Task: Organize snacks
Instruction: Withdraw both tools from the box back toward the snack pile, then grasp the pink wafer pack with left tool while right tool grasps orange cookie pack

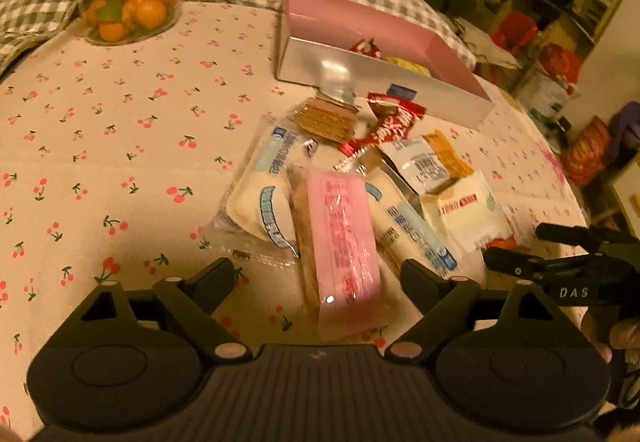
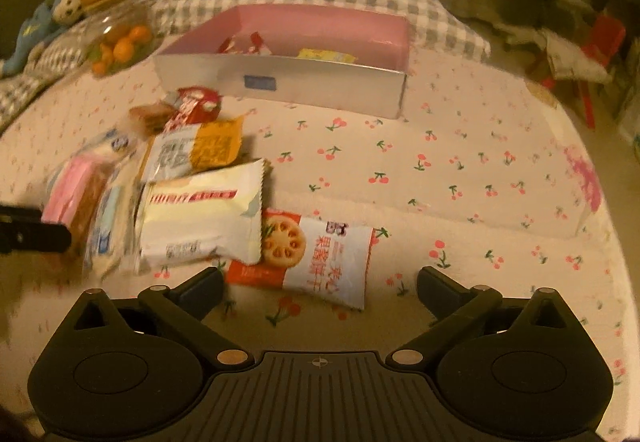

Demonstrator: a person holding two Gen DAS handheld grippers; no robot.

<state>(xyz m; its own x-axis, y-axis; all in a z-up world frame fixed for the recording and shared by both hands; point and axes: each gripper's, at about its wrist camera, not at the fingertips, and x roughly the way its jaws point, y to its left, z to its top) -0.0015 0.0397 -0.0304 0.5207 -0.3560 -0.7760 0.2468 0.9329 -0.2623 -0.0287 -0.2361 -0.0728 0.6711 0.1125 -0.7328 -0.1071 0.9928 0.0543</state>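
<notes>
Each camera sits just behind its own jaws and looks forward and steeply down along them at the cherry-print counter [image 1: 120,146]. The left wrist view is close over the snack pile [image 1: 340,194], with the pink wafer pack [image 1: 344,242] lying between its jaws. The right wrist view looks from further right, the lotus-root packet [image 2: 312,254] just ahead of its jaws and the pile off to their left. Both views share the pile, the pink-lined box [image 1: 384,54] beyond the jaws, and the glass jar of oranges [image 1: 132,2] (far left). The right gripper [image 1: 516,250] shows at the left view's right edge.
</notes>
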